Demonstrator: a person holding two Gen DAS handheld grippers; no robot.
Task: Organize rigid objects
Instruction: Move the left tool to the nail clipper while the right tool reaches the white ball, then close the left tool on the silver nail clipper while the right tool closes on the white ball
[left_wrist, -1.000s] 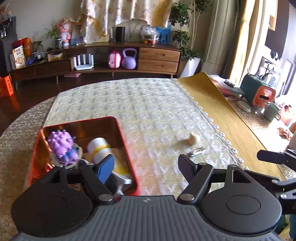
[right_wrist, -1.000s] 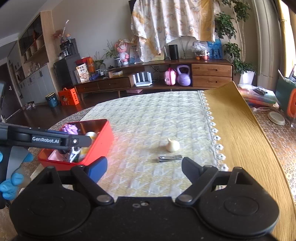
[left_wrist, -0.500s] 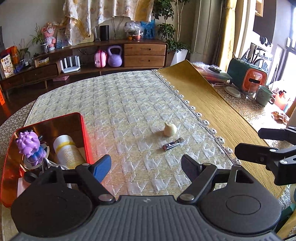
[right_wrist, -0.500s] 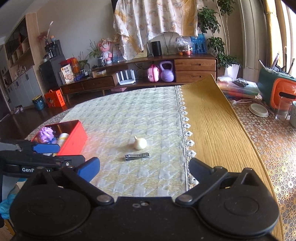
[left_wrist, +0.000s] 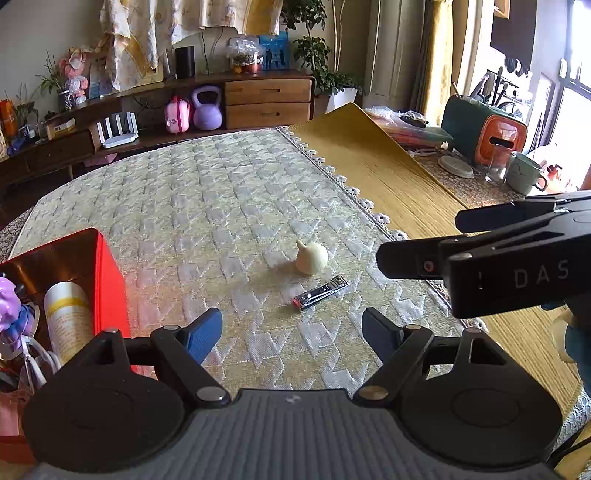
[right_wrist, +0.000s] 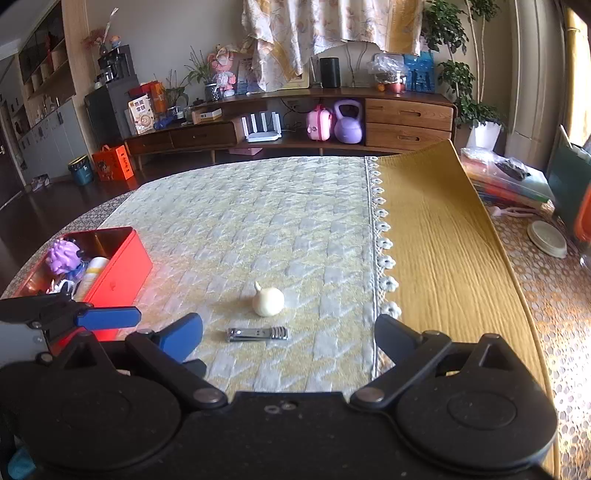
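A cream garlic-shaped object (left_wrist: 312, 257) (right_wrist: 268, 301) and a silver nail clipper (left_wrist: 320, 292) (right_wrist: 257, 334) lie on the pale quilted cloth. A red tin box (left_wrist: 107, 273) (right_wrist: 122, 269) at the left holds a purple spiky toy (right_wrist: 63, 254), a white and yellow bottle (left_wrist: 68, 317) and other items. My left gripper (left_wrist: 291, 332) is open and empty, just short of the clipper. My right gripper (right_wrist: 288, 336) is open and empty, with the clipper between its fingers' line. The right gripper also shows in the left wrist view (left_wrist: 480, 258).
A yellow cloth (right_wrist: 443, 240) covers the table to the right. A green mug (left_wrist: 524, 177), a glass, a small dish (right_wrist: 546, 238) and an orange and green appliance (left_wrist: 487, 136) stand at the far right. A wooden sideboard (right_wrist: 369, 122) is behind the table.
Both grippers have swung right, away from the red box, and closed in on the garlic and clipper. The right gripper has come nearer to the left one.
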